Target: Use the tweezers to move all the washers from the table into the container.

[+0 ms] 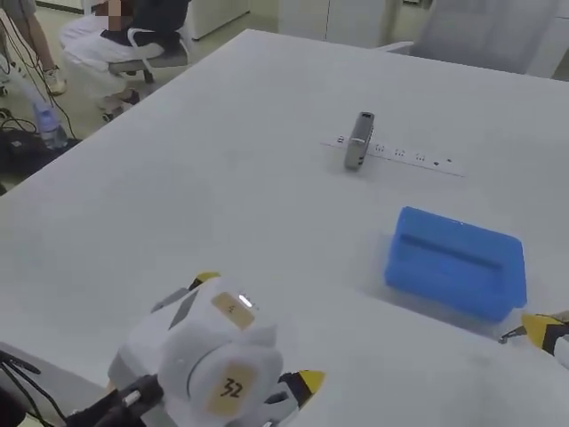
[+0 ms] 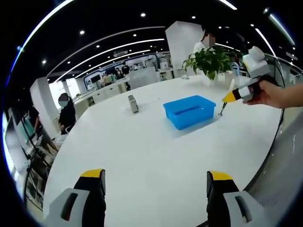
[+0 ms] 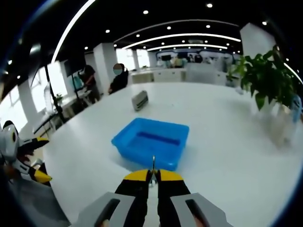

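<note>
A blue rectangular container (image 1: 456, 262) sits on the white table (image 1: 222, 196), right of centre. My right gripper (image 1: 536, 330) comes in at the right edge, just beside the container's near right corner. It is shut on thin metal tweezers (image 3: 153, 164), whose tips point at the container's (image 3: 150, 142) near wall. In the left gripper view the tweezers (image 2: 220, 109) slant down toward the tabletop next to the container (image 2: 189, 110). My left gripper (image 1: 256, 331) hovers over the near left of the table. Its yellow-tipped jaws stand wide apart, and the left gripper (image 2: 156, 182) holds nothing.
A small grey device (image 1: 359, 140) stands on a flush power strip (image 1: 400, 155) beyond the container. A potted plant (image 3: 265, 78) is at the far right of the table. A seated person (image 1: 133, 31) and office chairs are past the far left edge.
</note>
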{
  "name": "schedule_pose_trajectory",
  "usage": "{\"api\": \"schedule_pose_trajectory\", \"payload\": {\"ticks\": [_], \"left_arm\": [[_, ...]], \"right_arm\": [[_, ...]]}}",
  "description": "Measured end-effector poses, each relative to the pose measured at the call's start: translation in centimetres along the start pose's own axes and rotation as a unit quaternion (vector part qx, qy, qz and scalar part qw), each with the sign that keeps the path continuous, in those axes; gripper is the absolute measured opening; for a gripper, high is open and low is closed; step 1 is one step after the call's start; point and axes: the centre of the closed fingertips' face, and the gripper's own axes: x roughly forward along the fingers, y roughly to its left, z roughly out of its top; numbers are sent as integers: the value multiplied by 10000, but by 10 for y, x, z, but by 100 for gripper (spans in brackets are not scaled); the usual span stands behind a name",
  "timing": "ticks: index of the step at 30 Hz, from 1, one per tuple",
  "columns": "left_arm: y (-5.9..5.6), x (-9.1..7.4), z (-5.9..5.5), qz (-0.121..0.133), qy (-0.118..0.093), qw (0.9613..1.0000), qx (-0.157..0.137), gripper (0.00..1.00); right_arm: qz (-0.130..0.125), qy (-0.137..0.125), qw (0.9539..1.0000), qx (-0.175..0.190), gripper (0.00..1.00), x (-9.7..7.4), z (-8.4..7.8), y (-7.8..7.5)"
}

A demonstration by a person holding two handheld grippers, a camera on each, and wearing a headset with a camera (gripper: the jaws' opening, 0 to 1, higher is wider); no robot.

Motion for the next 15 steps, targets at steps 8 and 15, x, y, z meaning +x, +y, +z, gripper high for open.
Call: {"api": "schedule_pose_trajectory", "payload": {"ticks": [8,15], "left_arm": [[0,0,0,-6,24,10000,9,90],[-3,-1,2,-86,-37,9999,-58,91]], "right_arm": [[189,-317,9992,-132,2,1,37,9],[79,-449,9985,-296,2,25,55,-2]]}}
